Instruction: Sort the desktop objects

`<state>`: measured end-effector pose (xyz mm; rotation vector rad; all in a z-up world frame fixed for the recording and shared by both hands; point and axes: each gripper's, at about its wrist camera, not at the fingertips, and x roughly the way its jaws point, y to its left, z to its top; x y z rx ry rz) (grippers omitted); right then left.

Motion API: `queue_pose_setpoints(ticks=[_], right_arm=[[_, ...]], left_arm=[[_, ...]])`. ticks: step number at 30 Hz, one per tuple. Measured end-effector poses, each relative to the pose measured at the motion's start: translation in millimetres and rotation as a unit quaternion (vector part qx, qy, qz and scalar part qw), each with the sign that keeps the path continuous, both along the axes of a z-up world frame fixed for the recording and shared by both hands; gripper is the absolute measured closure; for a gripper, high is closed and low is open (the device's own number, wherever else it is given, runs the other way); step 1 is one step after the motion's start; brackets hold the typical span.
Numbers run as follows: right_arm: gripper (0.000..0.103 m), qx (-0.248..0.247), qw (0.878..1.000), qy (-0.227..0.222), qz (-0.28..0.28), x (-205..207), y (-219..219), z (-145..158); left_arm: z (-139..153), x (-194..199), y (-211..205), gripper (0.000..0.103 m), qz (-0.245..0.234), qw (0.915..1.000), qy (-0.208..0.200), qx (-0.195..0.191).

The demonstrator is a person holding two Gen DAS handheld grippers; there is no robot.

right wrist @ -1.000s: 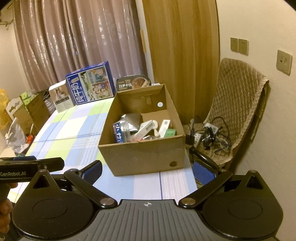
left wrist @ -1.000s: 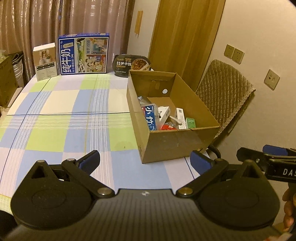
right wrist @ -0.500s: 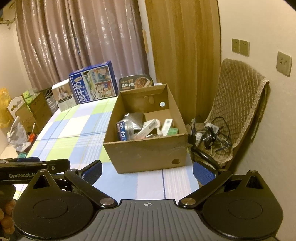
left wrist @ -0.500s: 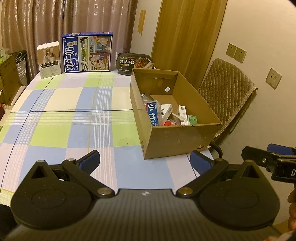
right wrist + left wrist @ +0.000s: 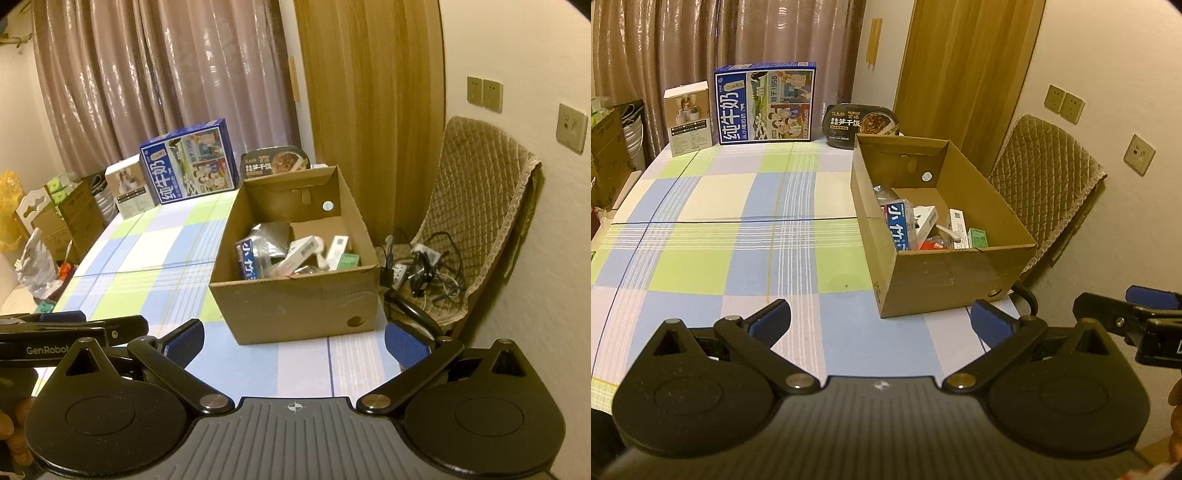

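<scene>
i held my left gripper point(image 5: 881, 321) and right gripper point(image 5: 293, 343) empty, jaws wide open, above the desk point(image 5: 738, 236) before the cardboard box point(image 5: 295, 306) of what looked like small packets.

The checked table point(image 5: 701, 236) lies open; the cardboard box point(image 5: 942, 273) blocks its right edge, apparently.

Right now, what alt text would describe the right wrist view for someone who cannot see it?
An open cardboard box of small packages sits on a checked tablecloth, seen past the open, empty right gripper. A blue milk carton stands by the curtains; the left gripper pokes in at left.
</scene>
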<state>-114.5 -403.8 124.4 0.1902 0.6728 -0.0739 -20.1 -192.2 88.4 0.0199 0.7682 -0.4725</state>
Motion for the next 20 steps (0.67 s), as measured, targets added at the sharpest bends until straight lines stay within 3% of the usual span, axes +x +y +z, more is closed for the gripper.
queue_pose_setpoints(ticks=[20], right_arm=[[0.002, 0.004, 1.0, 0.006, -0.001, -3.7, 0.0, -5.8]], left_arm=[[-0.3, -2.9, -3.2, 0.001, -0.012, 0.9997, -0.021, -0.006]])
